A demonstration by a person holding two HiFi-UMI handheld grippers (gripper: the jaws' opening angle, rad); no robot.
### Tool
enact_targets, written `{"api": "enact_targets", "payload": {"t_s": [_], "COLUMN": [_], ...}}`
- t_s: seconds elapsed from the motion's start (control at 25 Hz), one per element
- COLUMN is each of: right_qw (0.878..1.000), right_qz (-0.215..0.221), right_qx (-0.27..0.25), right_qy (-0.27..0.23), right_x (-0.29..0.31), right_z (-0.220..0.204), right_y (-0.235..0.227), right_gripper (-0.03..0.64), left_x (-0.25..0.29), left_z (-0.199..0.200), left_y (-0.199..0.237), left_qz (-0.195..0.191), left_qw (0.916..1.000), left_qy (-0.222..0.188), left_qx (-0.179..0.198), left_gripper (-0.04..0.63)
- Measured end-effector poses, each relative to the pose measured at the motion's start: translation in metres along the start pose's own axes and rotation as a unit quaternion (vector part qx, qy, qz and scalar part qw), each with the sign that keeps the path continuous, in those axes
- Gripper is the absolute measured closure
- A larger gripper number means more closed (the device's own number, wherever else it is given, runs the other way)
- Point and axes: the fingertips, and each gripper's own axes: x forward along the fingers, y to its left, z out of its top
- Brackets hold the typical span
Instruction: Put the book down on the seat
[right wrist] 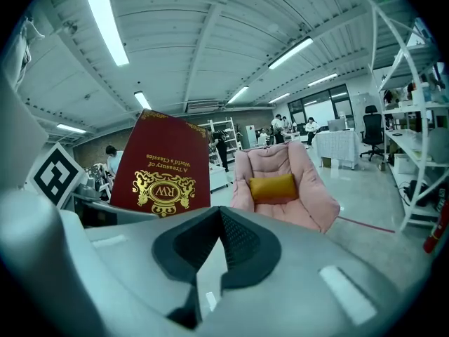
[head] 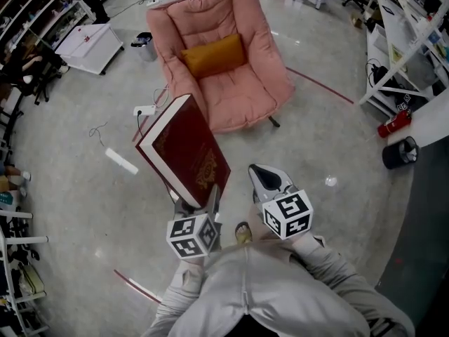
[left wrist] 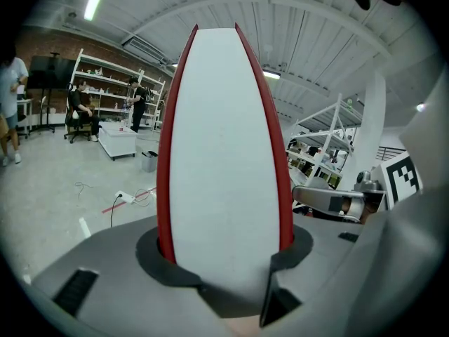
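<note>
**Thick red book held in the air before the pink armchair**

The book (head: pixel 184 149) is a thick hardback. It has a hard dark-red cover with a gold ornament and a smooth white block of pages. The left gripper (head: pixel 202 201) holds it at its lower end. In the left gripper view the white page edge stands between the dark fingers (left wrist: pixel 158 262), and each red cover touches a finger. The book rises tilted from the fingers, above the glossy grey floor (head: pixel 84 209) and well apart from the seat. The armchair (head: pixel 238 97) is soft, rounded and padded in pink fabric. A rectangular orange cushion (head: pixel 214 55) leans on its back. The right gripper (head: pixel 265 177) is just beside the book without touching it. Its fingers are closed together, with nothing between them.
</note>
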Motion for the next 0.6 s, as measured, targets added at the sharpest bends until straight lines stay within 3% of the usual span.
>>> {"api": "enact_targets", "payload": {"t_s": [0.28, 0.6], "right_qw": [1.000, 1.000], "right_qz": [0.008, 0.011], "right_qx": [0.002, -0.003], "right_qy": [0.007, 0.013], "right_x": [0.031, 0.085], "right_z": [0.009, 0.041], "right_y": [-0.027, -0.089], "right_gripper": [0.617, 0.617], "left_x": [0.036, 0.106], "left_z": [0.016, 0.050], "left_y": [0.001, 0.004], "left_qz": [0.005, 0.016], "left_qw": [1.0000, 0.9998], "left_qy": [0.003, 0.008], "left_qx": [-0.001, -0.014], "left_gripper": [0.354, 0.356]}}
